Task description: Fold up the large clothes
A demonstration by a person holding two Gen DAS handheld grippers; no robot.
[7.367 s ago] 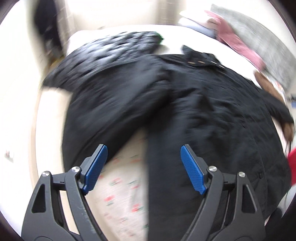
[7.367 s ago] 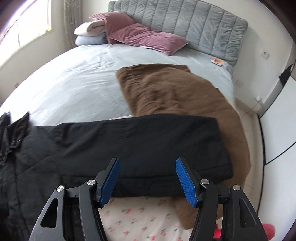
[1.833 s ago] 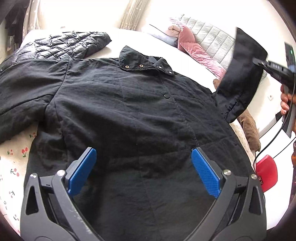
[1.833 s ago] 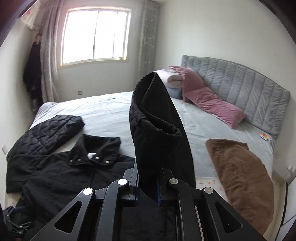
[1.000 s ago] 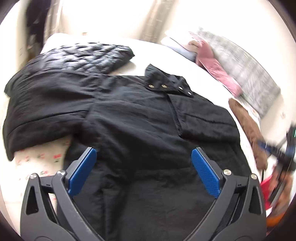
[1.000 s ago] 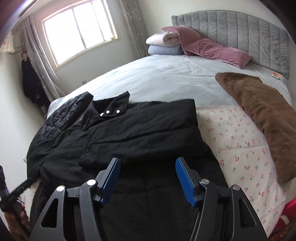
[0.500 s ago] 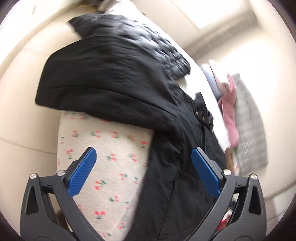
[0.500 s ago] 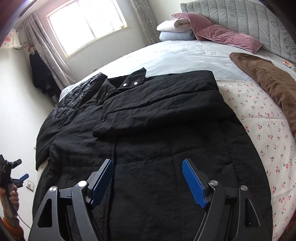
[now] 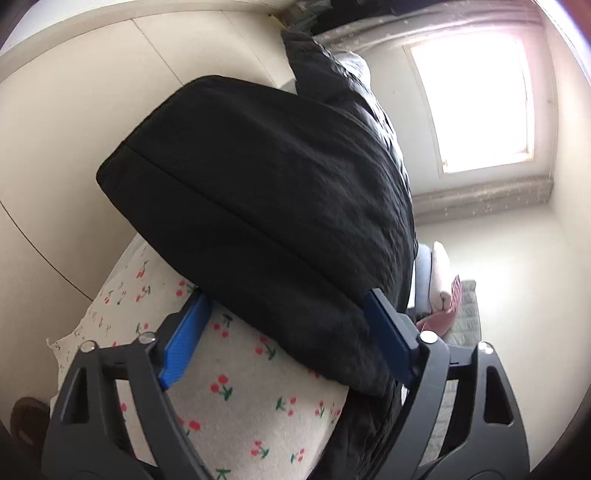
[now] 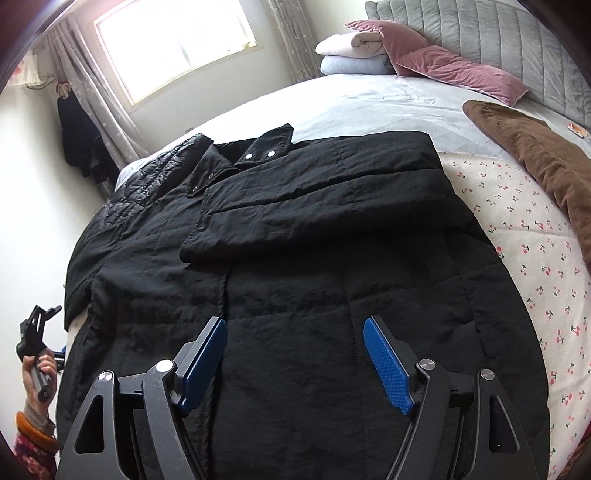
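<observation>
A large black padded coat (image 10: 314,280) lies face up on the bed, collar toward the window. Its right sleeve (image 10: 317,199) is folded across the chest. Its left sleeve (image 9: 266,206) hangs over the bed's left edge. My left gripper (image 9: 291,336) is open, its blue fingers (image 9: 184,336) on either side of that sleeve near the cuff, not closed on it. It also shows at the left edge of the right wrist view (image 10: 37,332). My right gripper (image 10: 295,362) is open and empty, above the coat's lower front.
A cherry-print sheet (image 10: 532,258) covers the bed's near part. A brown blanket (image 10: 535,147) lies at the right. Pink and white pillows (image 10: 424,55) rest by the grey headboard (image 10: 498,33). A quilted black jacket (image 10: 147,177) lies beyond the coat. A wall (image 9: 74,122) is beside the bed's left edge.
My left gripper has swung down to the bed's left edge and come close around the hanging sleeve. My right gripper, having laid the right sleeve across the chest, has moved slightly closer over the coat.
</observation>
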